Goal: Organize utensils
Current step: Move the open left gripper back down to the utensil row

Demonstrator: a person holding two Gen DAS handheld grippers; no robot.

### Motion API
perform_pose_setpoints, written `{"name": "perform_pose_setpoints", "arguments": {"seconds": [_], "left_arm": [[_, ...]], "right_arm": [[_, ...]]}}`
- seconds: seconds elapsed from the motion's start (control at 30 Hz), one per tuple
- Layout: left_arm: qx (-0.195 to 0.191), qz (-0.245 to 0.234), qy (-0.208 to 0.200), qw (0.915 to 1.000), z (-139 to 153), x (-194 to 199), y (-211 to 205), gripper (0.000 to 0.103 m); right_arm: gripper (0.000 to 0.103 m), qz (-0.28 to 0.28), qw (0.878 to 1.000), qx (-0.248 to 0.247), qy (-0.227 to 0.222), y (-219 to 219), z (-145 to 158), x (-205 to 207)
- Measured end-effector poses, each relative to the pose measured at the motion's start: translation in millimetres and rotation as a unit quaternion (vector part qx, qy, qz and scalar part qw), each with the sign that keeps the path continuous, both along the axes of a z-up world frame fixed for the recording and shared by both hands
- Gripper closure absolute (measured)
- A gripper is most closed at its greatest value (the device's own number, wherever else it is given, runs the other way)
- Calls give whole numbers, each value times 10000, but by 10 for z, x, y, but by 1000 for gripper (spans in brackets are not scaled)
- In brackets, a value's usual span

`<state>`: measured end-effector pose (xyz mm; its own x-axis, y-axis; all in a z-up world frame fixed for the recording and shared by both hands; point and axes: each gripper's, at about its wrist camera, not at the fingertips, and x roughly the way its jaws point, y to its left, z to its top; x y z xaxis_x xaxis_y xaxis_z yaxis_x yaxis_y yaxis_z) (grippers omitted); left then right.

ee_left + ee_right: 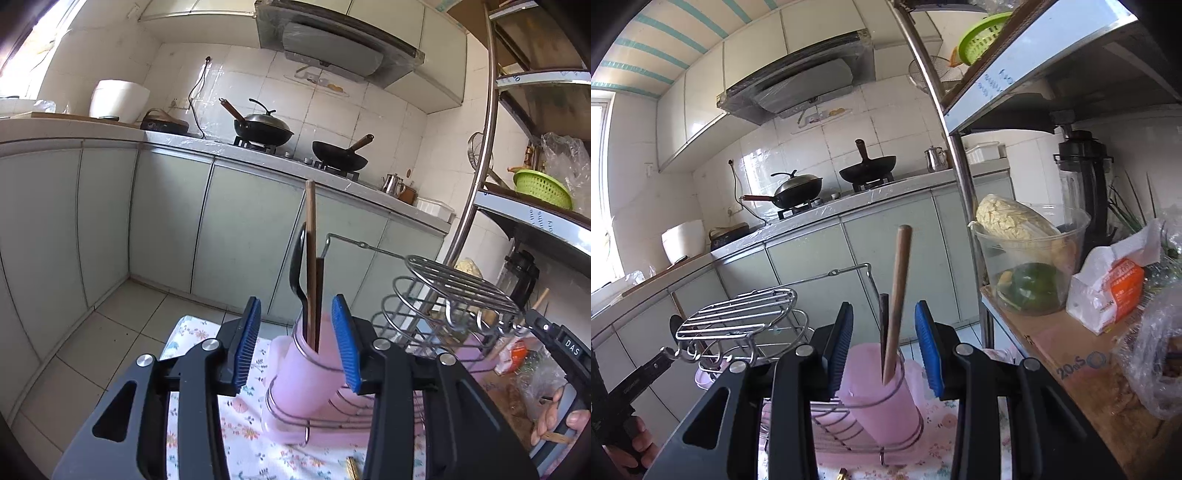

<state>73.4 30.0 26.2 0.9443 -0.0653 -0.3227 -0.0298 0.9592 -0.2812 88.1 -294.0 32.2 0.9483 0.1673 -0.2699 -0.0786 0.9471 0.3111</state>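
A pink utensil cup (310, 373) sits in the wire dish rack (436, 295) on a floral cloth (195, 343). In it stand a wooden chopstick (311, 258), a dark chopstick (320, 295) and a black spoon (297, 266). My left gripper (295, 347) is open, its blue pads either side of the cup, holding nothing. In the right wrist view a second pink cup (879, 391) holds a wooden-handled utensil (897, 295) and a dark one (884, 325). My right gripper (884, 345) is open around them, not touching.
The rack's round wire shelf (738, 314) stands left of the cup. A metal shelf post (960, 184) rises to the right, with a tub of vegetables (1027, 258), a blender (1086, 184) and bags on a cardboard-covered shelf (1071, 362). Woks (262, 129) sit on the far stove.
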Motion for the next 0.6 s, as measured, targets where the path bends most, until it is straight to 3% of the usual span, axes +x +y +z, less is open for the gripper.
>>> {"name": "perform_pose_setpoints", "arguments": {"seconds": [0.23, 0.47, 0.6], "left_arm": [[122, -124, 138, 9998, -3, -226, -72, 63], [148, -333, 500, 9981, -127, -370, -178, 63], [291, -540, 899, 9941, -288, -405, -287, 63]], "right_arm": [[68, 20, 9996, 145, 238, -53, -78, -286], [68, 442, 9938, 324, 964, 24, -358, -413], [69, 691, 9860, 511, 1427, 72, -528, -399]]}}
